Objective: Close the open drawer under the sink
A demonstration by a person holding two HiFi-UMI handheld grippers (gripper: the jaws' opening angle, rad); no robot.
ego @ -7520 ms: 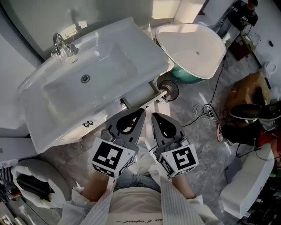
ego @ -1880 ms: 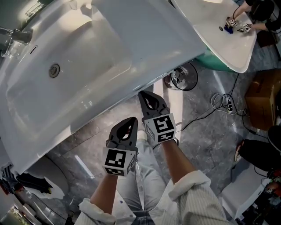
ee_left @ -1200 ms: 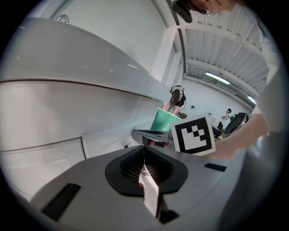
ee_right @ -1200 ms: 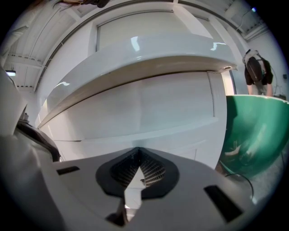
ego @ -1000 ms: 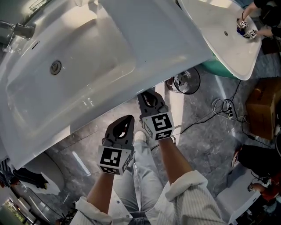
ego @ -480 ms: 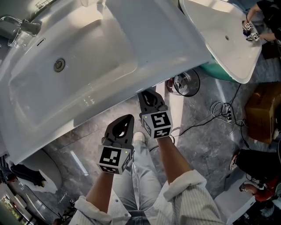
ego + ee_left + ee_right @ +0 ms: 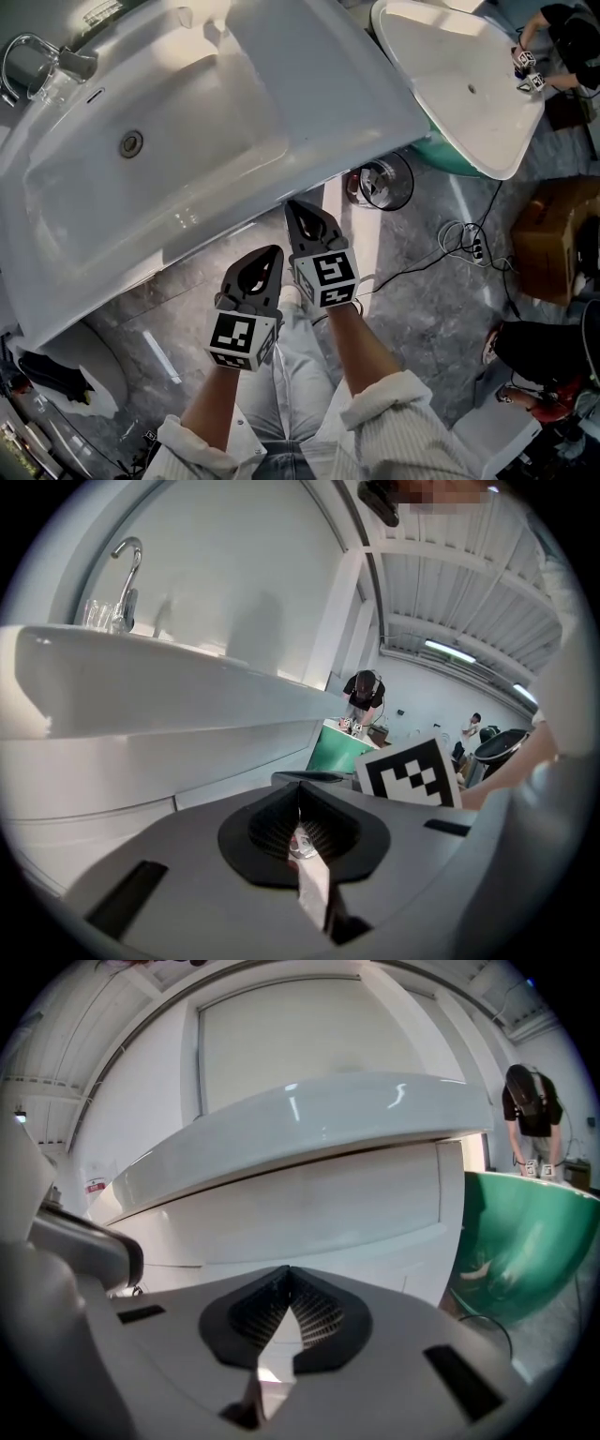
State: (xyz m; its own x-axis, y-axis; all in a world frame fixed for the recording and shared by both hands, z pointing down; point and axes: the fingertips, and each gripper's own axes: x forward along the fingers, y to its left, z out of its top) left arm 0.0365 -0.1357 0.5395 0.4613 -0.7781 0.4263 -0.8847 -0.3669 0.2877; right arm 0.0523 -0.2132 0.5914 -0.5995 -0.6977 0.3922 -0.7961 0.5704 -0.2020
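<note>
Left gripper (image 7: 270, 253): fingers pressed together, empty, hanging just below the sink (image 7: 375, 89) front edge.
Right gripper (image 7: 293, 206): fingers together too, tips up by the rim.
Drawer (image 7: 309, 1208): white front tucked under the basin, dead ahead of both grippers.

White triangular basin (image 7: 422, 56) top right, on a green base (image 7: 525, 1251); a person (image 7: 567, 28) bends over its far corner. Round black fan-like object (image 7: 382, 183) on grey marble floor (image 7: 422, 309). White power strip (image 7: 473, 248) among looped cables near it. Cardboard box (image 7: 553, 234) at right edge. Chrome tap (image 7: 28, 56) top left.
</note>
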